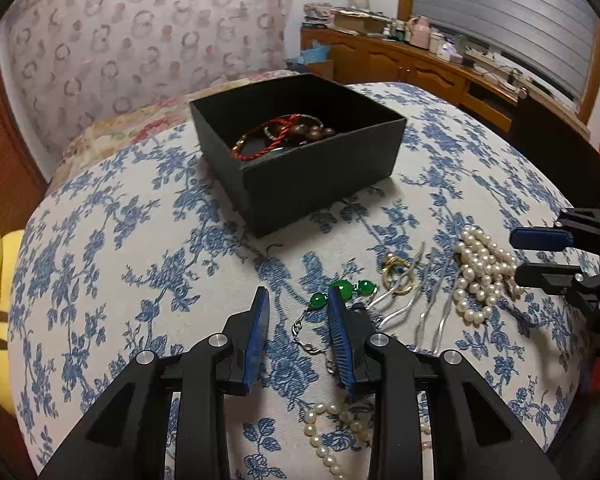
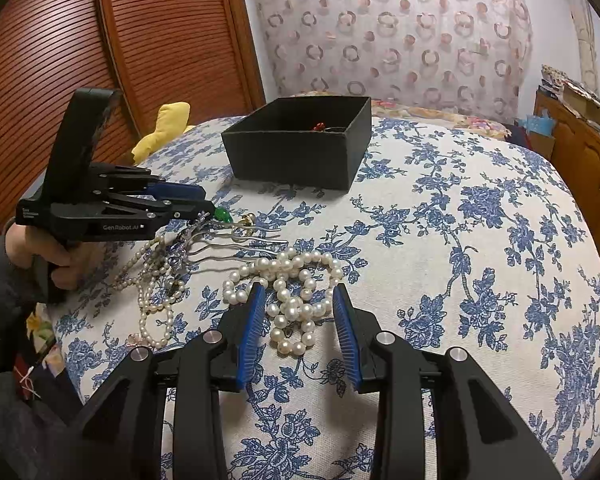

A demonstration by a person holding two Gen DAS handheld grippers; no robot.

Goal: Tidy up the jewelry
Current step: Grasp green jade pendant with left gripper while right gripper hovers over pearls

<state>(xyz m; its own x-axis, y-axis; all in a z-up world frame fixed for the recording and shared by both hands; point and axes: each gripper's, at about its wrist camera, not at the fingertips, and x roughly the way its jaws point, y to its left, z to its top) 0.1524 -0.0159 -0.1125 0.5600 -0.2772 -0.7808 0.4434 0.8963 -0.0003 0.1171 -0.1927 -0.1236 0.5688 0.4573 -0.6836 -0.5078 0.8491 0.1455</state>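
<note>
Your left gripper point(image 1: 296, 300) hangs low over the blue-flowered cover point(image 1: 120, 240), its blue pads parted with only cloth between them. The right-hand pad lies across the green bracelet point(image 1: 342, 288), hiding part of it, so the stones sit at and just outside that pad, not inside the gap. Nothing is grasped there (whether the pad actually touches the bracelet you cannot tell from this angle).

Your right gripper point(image 2: 298, 300) straddles the pearl heap point(image 2: 296, 292). Several pearls lie between its two pads, but gaps show on both sides and the pads do not press on them, so the jaws stand released around the heap.

The black box point(image 1: 300, 176) stands farther back on the cover, well apart from both grippers. Inside it you can see a red cord point(image 1: 260, 136) and brown beads point(image 1: 316, 134).

Between bracelet and pearl heap lie gold rings point(image 1: 396, 274) and a few silver hairpins point(image 1: 404, 308), loosely overlapping. A second, thinner pearl strand point(image 2: 156, 300) trails near the cover's near edge, under your left gripper. In the right wrist view your left hand point(image 2: 52, 256) grips the left tool's handle, with a grey sleeve point(image 2: 0, 280) behind it. A yellow cushion point(image 2: 164, 128) pokes up beyond the cover's edge.
</note>
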